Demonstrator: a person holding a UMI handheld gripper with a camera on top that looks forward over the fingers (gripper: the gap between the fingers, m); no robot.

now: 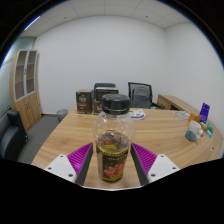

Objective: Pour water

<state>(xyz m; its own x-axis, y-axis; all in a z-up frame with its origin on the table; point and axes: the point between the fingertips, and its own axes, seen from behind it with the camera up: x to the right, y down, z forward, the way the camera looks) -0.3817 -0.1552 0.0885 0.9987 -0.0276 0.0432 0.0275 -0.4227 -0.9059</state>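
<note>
my claw [111,165] pinches clear black-lidded plastic jar [113,140] | lid on | above wooden table [160,135] | pouring not begun

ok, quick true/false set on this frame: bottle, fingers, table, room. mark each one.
1. The bottle stands between the gripper's two fingers. True.
2. The bottle has no cap. False: a dark cap sits on top.
3. The bottle lies on its side. False: it stands upright on the table.
4. Chairs stand beyond the table, by the far wall. True.
5. The table beyond the bottle is bare. False: a few small items lie at one side, too small to name.
6. The bottle is see-through. True: its wall is clear, with a label on the lower part.
</note>
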